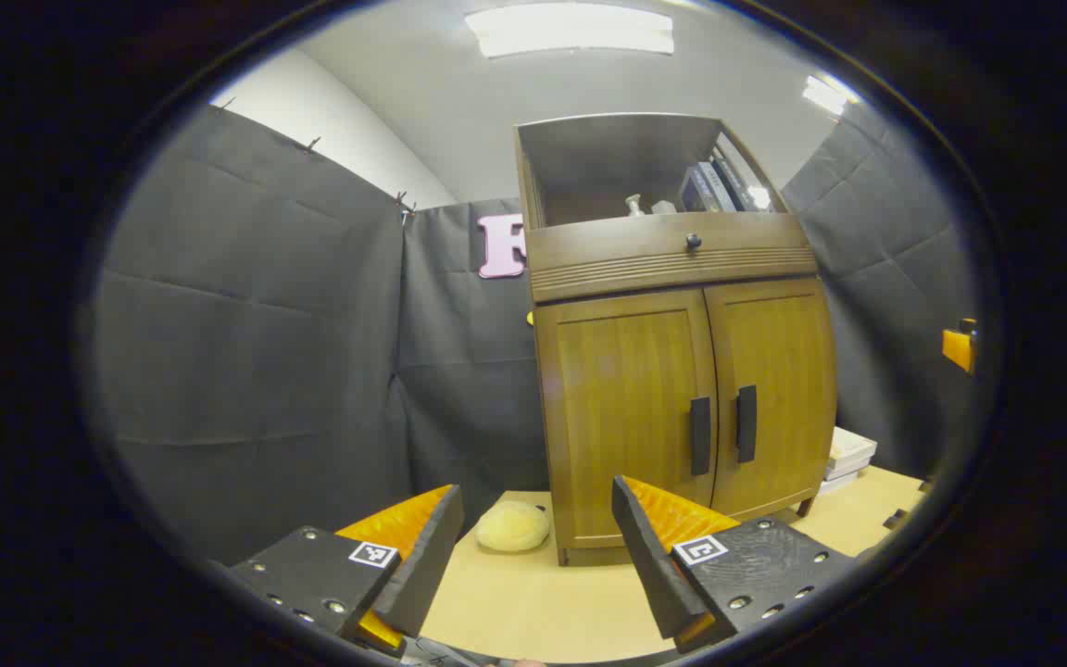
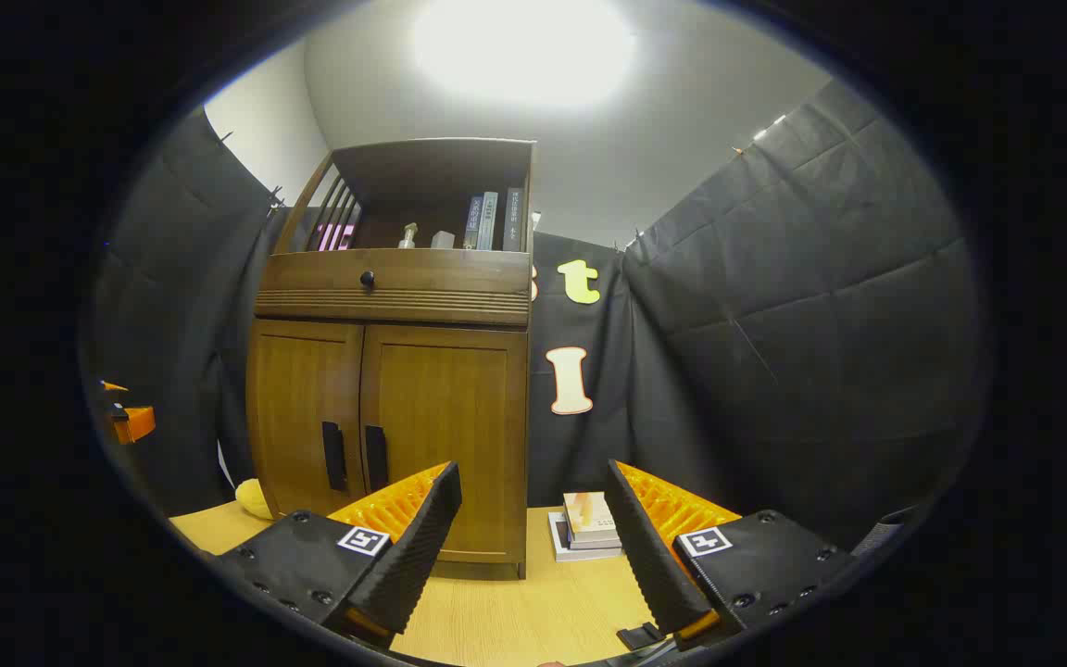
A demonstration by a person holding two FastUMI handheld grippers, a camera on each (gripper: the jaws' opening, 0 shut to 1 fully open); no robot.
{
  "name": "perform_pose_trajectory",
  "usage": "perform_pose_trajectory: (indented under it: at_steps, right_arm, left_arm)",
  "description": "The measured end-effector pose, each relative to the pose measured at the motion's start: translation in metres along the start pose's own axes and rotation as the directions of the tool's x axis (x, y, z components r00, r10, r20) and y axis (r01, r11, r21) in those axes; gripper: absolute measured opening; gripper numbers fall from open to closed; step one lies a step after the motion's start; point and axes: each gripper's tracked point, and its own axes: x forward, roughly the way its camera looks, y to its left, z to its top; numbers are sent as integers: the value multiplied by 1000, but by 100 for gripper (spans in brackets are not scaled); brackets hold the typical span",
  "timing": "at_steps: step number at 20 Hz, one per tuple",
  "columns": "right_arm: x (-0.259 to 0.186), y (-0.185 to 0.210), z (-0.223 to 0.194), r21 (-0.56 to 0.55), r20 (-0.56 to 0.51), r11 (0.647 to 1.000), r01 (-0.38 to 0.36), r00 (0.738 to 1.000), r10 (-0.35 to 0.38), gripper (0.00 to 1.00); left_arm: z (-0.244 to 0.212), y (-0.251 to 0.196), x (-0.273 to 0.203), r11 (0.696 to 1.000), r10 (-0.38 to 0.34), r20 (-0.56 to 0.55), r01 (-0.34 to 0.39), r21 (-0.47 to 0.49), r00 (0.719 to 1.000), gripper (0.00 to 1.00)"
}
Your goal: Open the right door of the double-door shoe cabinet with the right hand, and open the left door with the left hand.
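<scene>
Both doors of shoe cabinet (image 1: pixel 682 371) closed. Left gripper (image 1: pixel 538 547) fingers apart, holding nothing, well short of cabinet. Right gripper (image 2: pixel 533 547) same, fingers apart.

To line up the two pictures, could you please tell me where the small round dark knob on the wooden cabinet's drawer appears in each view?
Left gripper view: the small round dark drawer knob sits right of centre, upper half, above the closed doors' two dark vertical handles.
Right gripper view: the knob sits left of centre, upper half, above the same handles.
Shared landmark: the upright books on the open top shelf.
</scene>
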Motion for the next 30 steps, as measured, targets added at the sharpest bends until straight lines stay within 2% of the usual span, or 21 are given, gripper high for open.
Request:
perform_pose_trajectory:
  at_steps: [15, 30]
  right_arm:
    - [8, 11, 6, 6, -5, 1000, -17, 1000, 17, 96]
    - [81, 87, 3, 44, 8, 988, -150, 989, 150, 98]
  left_arm:
    - [3, 4, 0, 1000, 17, 5, -18, 15, 1000, 94]
    - [1, 15, -7, 994, 102, -5, -102, 35, 995, 94]
